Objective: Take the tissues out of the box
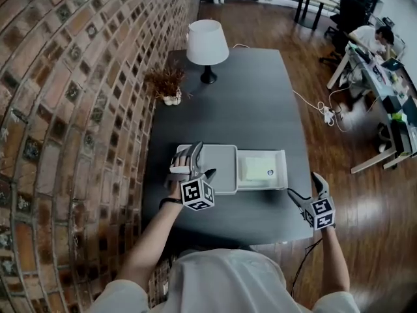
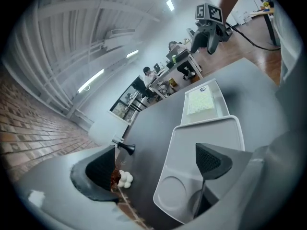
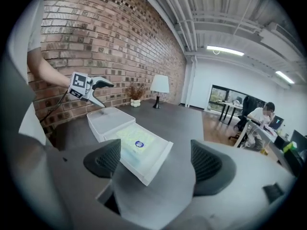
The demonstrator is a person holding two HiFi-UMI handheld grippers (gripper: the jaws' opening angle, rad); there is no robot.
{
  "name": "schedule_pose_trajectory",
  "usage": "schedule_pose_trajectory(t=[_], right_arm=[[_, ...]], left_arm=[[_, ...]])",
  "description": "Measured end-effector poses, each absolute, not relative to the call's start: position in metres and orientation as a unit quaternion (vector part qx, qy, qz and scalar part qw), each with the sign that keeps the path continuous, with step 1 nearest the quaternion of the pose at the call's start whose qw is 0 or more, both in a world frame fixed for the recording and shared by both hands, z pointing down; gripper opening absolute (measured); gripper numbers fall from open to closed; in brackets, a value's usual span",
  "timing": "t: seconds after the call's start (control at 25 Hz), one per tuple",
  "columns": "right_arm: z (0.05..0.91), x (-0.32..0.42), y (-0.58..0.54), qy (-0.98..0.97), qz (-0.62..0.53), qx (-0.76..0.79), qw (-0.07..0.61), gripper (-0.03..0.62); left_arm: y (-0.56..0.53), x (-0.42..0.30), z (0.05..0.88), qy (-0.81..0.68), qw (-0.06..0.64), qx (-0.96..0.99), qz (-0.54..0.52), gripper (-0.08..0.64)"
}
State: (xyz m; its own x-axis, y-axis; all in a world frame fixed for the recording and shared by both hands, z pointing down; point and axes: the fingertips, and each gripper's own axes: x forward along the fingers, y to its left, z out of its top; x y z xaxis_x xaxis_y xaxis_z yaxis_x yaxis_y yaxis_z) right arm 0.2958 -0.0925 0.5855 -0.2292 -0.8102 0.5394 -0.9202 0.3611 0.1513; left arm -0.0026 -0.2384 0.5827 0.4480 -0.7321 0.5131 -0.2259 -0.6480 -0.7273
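Note:
A white box (image 1: 218, 168) lies on the dark table (image 1: 247, 109), its drawer (image 1: 281, 169) slid out to the right. In the drawer lies a pale tissue pack (image 1: 259, 168), also seen as the tissue pack (image 3: 136, 143) in the right gripper view and the tissue pack (image 2: 200, 100) in the left gripper view. My left gripper (image 1: 187, 154) hovers open over the box's left end, its jaws straddling the lid (image 2: 201, 143) with nothing between them. My right gripper (image 1: 304, 186) stands open off the table's front right corner, pointed at the drawer (image 3: 144, 169), jaws empty.
A white lamp (image 1: 207, 44) and a dried plant (image 1: 167, 83) stand at the table's far end. A brick wall (image 1: 71, 109) runs along the left. On the wood floor to the right are a power strip (image 1: 326, 114) and desks where a person (image 1: 371, 38) sits.

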Motion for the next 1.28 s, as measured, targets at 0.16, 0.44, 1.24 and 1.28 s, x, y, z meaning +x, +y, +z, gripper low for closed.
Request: schedule_pose_trajectory(t=[0.16, 0.44, 1.24, 1.28], right_arm=[[0.593, 0.291, -0.106, -0.792, 0.105, 0.529, 0.284, 0.466], [0.603, 0.277, -0.131, -0.821, 0.111, 0.471, 0.304, 0.468], [0.646, 0.227, -0.174, -0.854, 0.101, 0.268, 0.434, 0.529], [0.649, 0.226, -0.176, -0.853, 0.099, 0.261, 0.441, 0.529]], left_arm=[[-0.24, -0.006, 0.586, 0.304, 0.271, -0.809, -0.424, 0.508], [-0.238, -0.016, 0.588, 0.315, 0.244, -0.816, -0.419, 0.508], [-0.208, -0.044, 0.594, 0.351, 0.118, -0.845, -0.386, 0.528], [-0.206, -0.045, 0.594, 0.352, 0.114, -0.846, -0.383, 0.528]])
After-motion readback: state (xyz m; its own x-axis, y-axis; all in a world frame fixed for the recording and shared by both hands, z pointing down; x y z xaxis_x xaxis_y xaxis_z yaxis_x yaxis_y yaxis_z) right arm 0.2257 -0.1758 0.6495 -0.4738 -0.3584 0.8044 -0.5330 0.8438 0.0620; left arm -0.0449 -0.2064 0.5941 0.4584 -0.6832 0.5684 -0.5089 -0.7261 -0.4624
